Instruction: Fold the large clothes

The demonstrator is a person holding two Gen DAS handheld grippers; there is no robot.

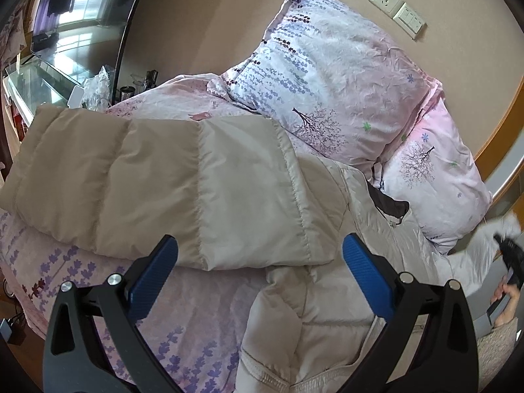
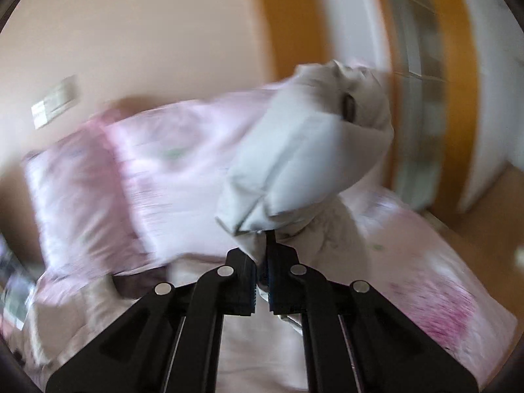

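Observation:
A beige quilted puffer jacket (image 1: 183, 180) lies on the bed, one sleeve stretched left and its body (image 1: 327, 321) running to the lower right. My left gripper (image 1: 260, 262) is open and empty, its blue pads just above the sleeve's near edge. In the blurred right wrist view my right gripper (image 2: 262, 281) is shut on a fold of the jacket's pale fabric (image 2: 294, 150) and holds it raised above the bed. The right gripper also shows at the far right edge of the left wrist view (image 1: 509, 252), holding the other sleeve.
Two floral pink pillows (image 1: 330, 75) lean on the wall at the head of the bed. A pink floral bedsheet (image 1: 183, 321) covers the mattress. A cluttered side table and mirror (image 1: 82, 32) stand at the far left. A wooden door frame (image 2: 455, 82) is at the right.

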